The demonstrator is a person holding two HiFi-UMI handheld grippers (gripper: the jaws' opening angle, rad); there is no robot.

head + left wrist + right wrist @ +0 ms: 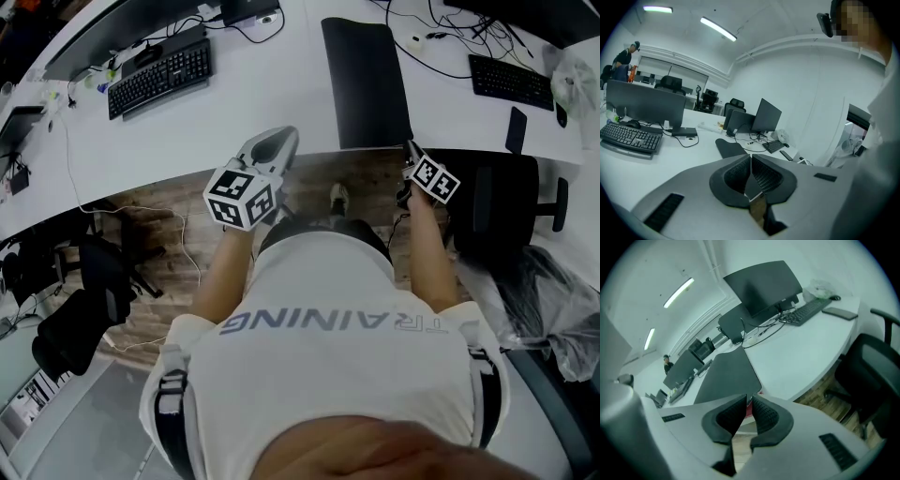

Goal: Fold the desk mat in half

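Observation:
The black desk mat (366,80) lies flat on the white desk (262,103), a narrow strip running from the front edge toward the back. My right gripper (411,148) hovers just off the mat's near right corner at the desk edge. In the right gripper view its jaws (749,400) are shut with nothing held, and the mat (729,373) lies just beyond them. My left gripper (279,139) hangs over the desk's front edge, left of the mat. Its jaws (751,157) are shut and empty, with the mat (729,147) ahead.
A black keyboard (159,77) sits at the back left, another keyboard (511,82) and a phone (516,129) at the right. Cables (441,42) trail behind the mat. An office chair (506,202) stands right of me. A person (623,56) stands far off.

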